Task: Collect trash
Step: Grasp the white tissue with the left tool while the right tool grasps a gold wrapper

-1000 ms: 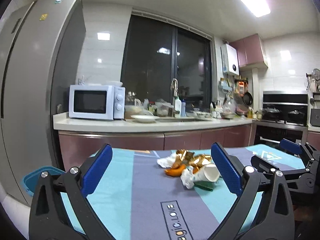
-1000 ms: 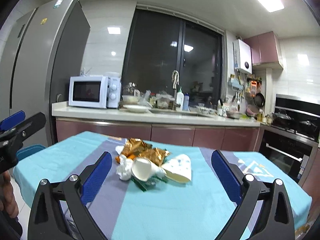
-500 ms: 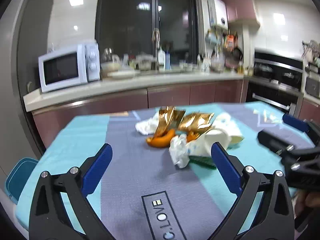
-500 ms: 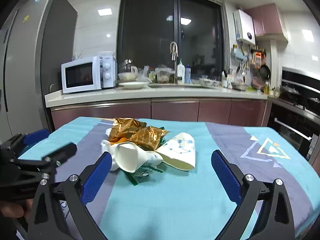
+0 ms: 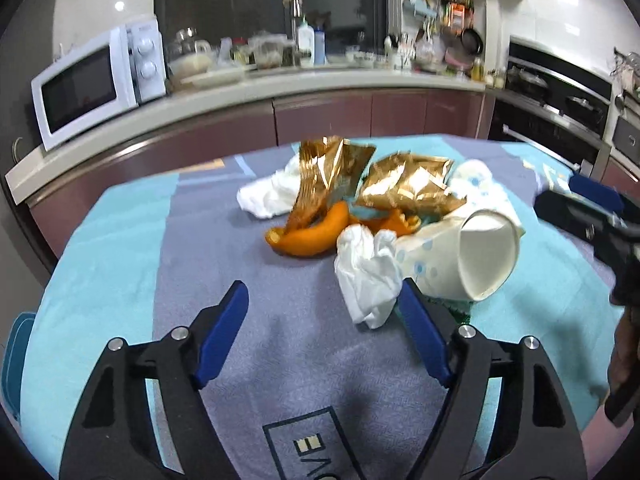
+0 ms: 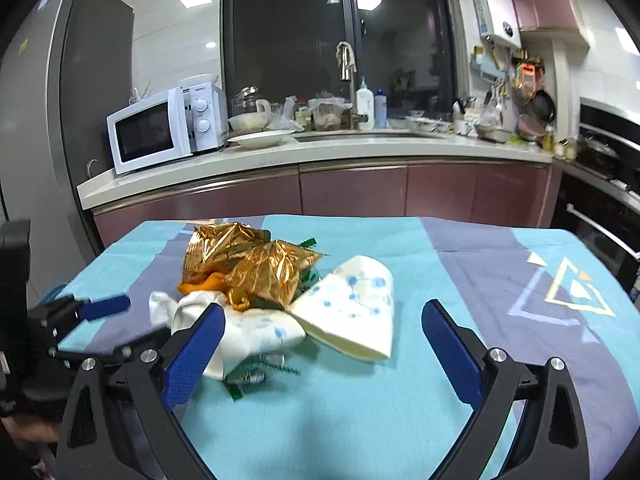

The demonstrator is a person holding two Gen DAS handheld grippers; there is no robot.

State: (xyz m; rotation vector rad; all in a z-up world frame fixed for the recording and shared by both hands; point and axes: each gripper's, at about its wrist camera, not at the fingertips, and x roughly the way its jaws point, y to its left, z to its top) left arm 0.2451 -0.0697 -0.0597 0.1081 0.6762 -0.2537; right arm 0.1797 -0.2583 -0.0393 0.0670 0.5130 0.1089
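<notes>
Closer now, narrowing empty left gripper (image 5: 324, 308) nears crumpled tissue (image 5: 370, 280), gold foil (image 5: 404, 186).

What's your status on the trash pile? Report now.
Left gripper open, jaws just closing, nothing between. Right gripper open, empty. Trash pile untouched on the tablecloth. Nothing in the way.

Both grippers share one build: the left gripper (image 5: 322, 316) and right gripper (image 6: 320, 334) have black angular plastic arms with triangular cut-outs, silver round screws at the joints, and flat blue textured pads (image 6: 192, 354) inside each finger.
</notes>
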